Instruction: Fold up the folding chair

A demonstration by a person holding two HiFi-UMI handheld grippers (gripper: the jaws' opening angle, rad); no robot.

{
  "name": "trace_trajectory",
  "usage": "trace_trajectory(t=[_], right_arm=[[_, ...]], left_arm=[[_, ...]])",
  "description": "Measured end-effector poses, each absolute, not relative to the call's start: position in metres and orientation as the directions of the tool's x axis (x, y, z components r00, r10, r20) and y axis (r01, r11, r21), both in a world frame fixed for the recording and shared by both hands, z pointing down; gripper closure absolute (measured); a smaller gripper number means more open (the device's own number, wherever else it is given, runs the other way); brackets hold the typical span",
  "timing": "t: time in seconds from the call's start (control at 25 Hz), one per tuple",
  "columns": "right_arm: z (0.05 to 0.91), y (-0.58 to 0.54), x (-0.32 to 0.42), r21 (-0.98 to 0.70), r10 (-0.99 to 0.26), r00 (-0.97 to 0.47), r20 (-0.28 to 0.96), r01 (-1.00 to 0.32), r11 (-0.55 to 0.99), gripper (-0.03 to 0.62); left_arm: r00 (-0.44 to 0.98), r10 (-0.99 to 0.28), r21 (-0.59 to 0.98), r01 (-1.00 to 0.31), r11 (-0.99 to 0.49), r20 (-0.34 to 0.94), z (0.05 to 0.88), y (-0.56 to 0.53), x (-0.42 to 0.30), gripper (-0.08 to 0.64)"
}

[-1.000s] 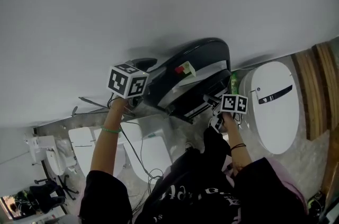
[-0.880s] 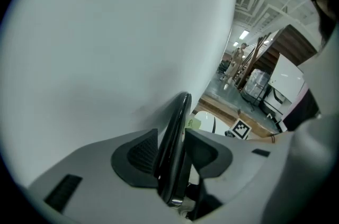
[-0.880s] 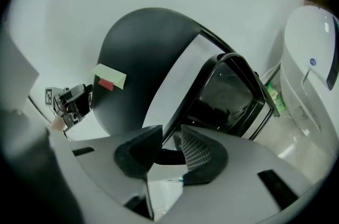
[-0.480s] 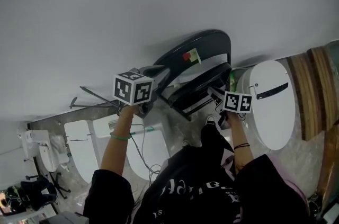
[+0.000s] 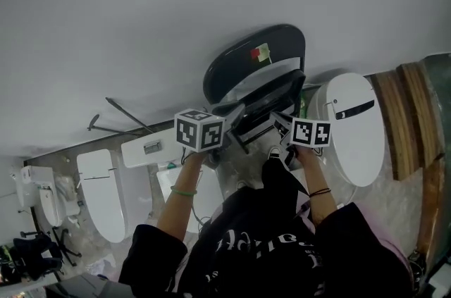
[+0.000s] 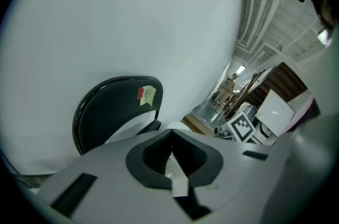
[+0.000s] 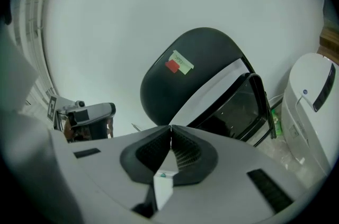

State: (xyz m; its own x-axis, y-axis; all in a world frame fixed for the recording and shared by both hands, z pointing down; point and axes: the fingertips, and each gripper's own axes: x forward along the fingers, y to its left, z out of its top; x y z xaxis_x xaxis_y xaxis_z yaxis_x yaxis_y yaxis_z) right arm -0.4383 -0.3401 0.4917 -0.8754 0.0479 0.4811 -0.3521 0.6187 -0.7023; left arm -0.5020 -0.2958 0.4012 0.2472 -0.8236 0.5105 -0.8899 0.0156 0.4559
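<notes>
The black folding chair [image 5: 257, 60] stands against the white wall, its seat swung up close to the backrest, which bears a red and green sticker. My left gripper [image 5: 224, 115] is just left of the seat frame; my right gripper [image 5: 279, 122] is just below its right side. In the left gripper view the left gripper [image 6: 170, 134] is shut on nothing, with the chair [image 6: 114, 112] beyond. The right gripper [image 7: 170, 127] is also shut and empty in the right gripper view, short of the chair [image 7: 196, 66]. Neither one holds the chair.
A white toilet lid [image 5: 352, 127] leans right of the chair, with wooden boards [image 5: 405, 120] beyond it. A green bottle [image 5: 301, 105] sits between chair and lid. Several white toilet units [image 5: 99, 191] line the floor at lower left. A thin metal rod [image 5: 116, 117] lies by the wall.
The chair has swung more upright, with its seat closer to the backrest. My left gripper moved right towards the chair. My right gripper shifted slightly left below the seat.
</notes>
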Motion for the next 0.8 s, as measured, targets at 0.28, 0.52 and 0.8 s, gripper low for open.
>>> trace_trajectory(t=[0.28,0.52,0.8], right_arm=[[0.486,-0.272,-0.399,-0.696,0.009,-0.874,0.487,-0.381,0.609,0.577],[0.492,-0.221,-0.359,-0.689,0.024,-0.858,0.513,-0.395,0.608,0.577],[0.489,-0.189,-0.305,-0.697,0.040,-0.859,0.510,-0.386,0.605,0.577]], left_arm=[[0.301,-0.829,0.509,-0.860,-0.023,0.472,0.408,-0.241,-0.456,0.557],[0.353,-0.793,0.532,-0.845,-0.044,0.496,0.432,-0.203,-0.411,0.557],[0.384,-0.787,0.599,-0.801,-0.024,0.483,0.443,-0.171,-0.344,0.557]])
